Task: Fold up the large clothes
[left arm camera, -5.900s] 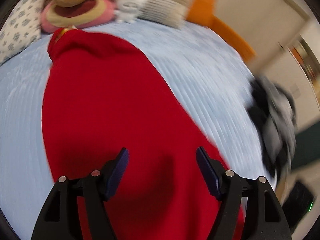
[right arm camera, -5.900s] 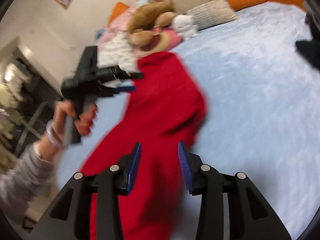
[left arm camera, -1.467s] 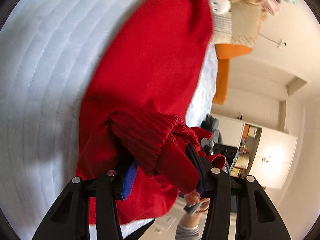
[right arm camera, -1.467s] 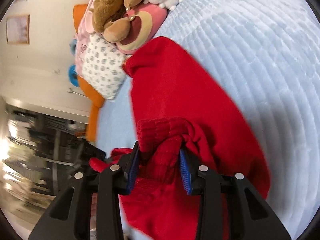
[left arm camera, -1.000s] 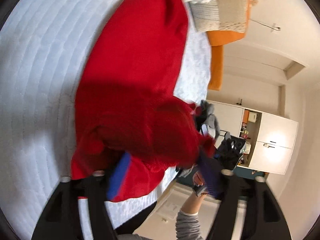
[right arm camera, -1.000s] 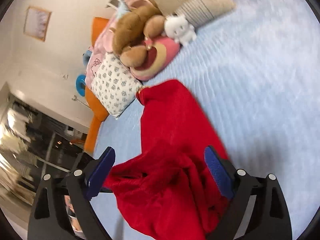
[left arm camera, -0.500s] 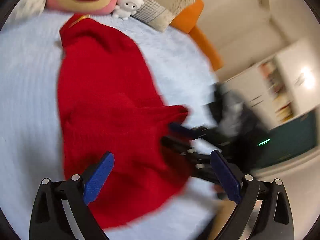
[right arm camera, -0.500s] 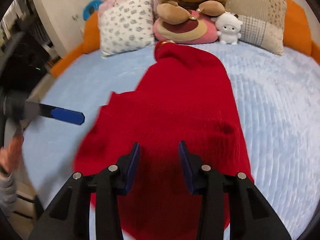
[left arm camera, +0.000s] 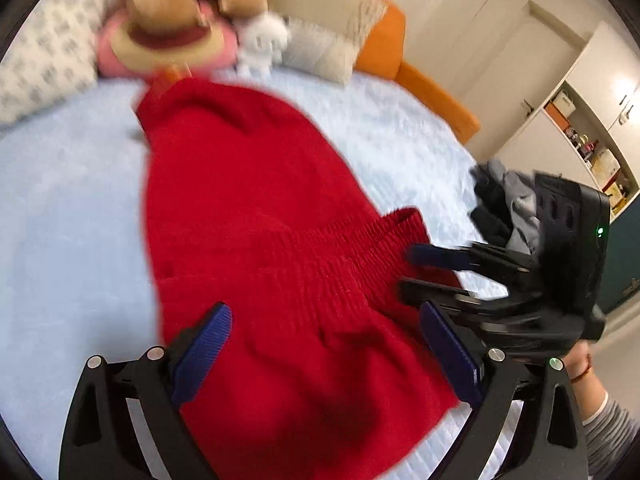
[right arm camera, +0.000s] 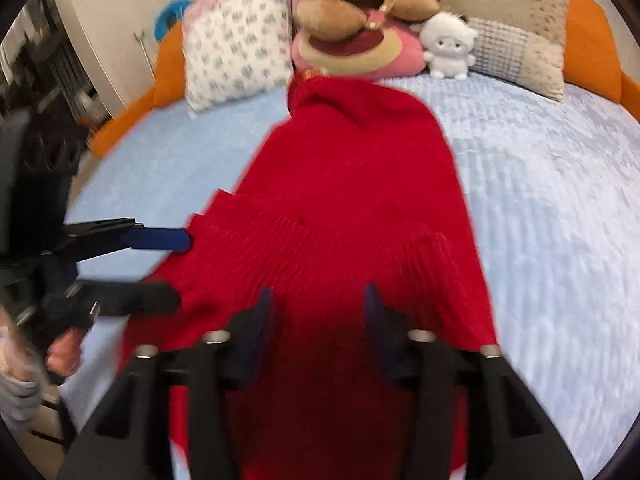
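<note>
- Left wrist view: my left gripper [left arm camera: 326, 350] hangs over the red sweater [left arm camera: 256, 216], jaws spread wide, nothing between the pads.
- My right gripper [right arm camera: 318, 320] hovers above the near end of the same sweater; its jaws have just been opening and clamp nothing.
- The sweater lies lengthwise on the pale blue bedspread [right arm camera: 560, 208], its ribbed hem folded back across the body.
- Plush toys [right arm camera: 360, 24] and pillows [right arm camera: 236, 48] sit just beyond its far end.

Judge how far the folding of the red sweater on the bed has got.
Done: the ribbed hem of the red sweater lies folded up over its body on the bed. In hand: nothing; left gripper and right gripper hover open. Left: further folds; it is still long.
</note>
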Action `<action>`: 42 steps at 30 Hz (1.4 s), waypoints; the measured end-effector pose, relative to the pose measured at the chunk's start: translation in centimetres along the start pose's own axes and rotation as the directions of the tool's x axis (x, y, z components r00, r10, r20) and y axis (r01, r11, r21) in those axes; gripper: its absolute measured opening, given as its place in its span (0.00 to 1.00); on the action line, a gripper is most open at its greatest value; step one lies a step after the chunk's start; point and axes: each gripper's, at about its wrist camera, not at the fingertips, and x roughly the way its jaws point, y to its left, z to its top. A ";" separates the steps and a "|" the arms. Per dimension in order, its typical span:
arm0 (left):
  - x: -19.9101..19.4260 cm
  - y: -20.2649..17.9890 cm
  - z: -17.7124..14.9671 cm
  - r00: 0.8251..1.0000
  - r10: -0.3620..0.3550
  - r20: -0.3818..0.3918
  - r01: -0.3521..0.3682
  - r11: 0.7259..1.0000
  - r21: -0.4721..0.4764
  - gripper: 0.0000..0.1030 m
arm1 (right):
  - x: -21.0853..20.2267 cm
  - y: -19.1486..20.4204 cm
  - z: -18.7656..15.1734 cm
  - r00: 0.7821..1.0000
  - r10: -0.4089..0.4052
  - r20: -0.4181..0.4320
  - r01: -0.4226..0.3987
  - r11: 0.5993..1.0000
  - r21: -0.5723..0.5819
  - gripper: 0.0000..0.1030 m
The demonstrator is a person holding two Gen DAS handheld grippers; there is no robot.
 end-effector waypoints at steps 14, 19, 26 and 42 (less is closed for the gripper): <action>-3.2 -7.8 -15.3 0.964 0.258 0.057 -0.261 0.898 0.353 0.97 | -5.5 9.1 -17.4 0.917 -0.337 0.213 0.392 0.661 -0.640 0.79; 0.6 -12.0 -18.9 0.861 0.458 0.220 -0.432 0.432 0.792 0.96 | -2.0 10.4 -18.5 0.899 -0.367 0.238 0.394 0.442 -0.806 0.79; 4.8 -10.5 -18.5 0.818 0.514 0.256 -0.400 0.190 0.896 0.96 | 3.3 8.3 -18.6 0.862 -0.403 0.306 0.410 0.202 -0.889 0.79; 3.3 -9.0 -11.9 0.882 0.469 0.041 -0.245 0.382 0.891 0.50 | 1.4 7.3 -11.8 0.897 -0.394 0.200 0.330 0.298 -0.896 0.28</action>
